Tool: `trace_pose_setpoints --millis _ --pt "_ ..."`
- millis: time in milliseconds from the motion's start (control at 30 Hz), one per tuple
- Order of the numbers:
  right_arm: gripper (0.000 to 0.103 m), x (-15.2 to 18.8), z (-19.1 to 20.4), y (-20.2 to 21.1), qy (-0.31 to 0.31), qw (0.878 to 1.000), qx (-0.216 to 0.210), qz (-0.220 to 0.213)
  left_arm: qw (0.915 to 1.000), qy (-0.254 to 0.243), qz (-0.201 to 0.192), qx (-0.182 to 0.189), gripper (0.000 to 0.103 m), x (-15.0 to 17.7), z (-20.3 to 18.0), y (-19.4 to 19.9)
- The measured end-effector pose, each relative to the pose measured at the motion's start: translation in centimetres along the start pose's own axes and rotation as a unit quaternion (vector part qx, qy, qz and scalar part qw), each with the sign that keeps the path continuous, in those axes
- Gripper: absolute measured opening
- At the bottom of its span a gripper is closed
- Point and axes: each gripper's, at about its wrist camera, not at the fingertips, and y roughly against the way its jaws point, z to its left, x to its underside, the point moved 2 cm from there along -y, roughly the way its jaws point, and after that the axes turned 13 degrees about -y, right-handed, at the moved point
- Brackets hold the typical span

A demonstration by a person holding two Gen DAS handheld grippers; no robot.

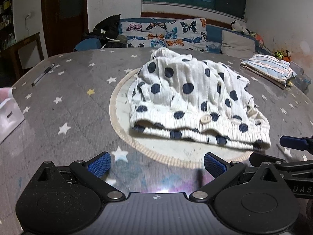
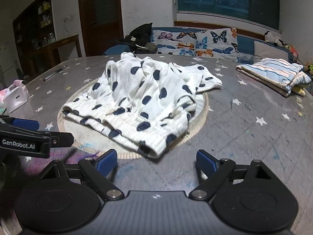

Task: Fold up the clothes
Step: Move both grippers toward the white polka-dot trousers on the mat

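White garment with navy dots; grey tablecloth, white stars; butterfly cushions.

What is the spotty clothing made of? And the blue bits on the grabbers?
The spotted garment looks like soft ribbed knit fabric, maybe cotton: fine lines run along it and it wrinkles. The blue pads look like textured rubber or plastic with a matte, grid-like surface.

A lived-in room in a home at night. A table under a grey star-print cloth fills the foreground. At twelve o'clock sits a sofa with butterfly cushions below a dark window; at ten o'clock, a wooden door and cluttered shelves.
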Motion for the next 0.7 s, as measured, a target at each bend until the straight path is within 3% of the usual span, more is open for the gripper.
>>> trace_pose_setpoints --millis 700 --pt "0.089 -1.6 -0.1 -1.6 -0.010 1.000 0.001 0.000 0.9999 -0.005 -0.011 -0.001 0.103 -2.4 0.1 -1.2"
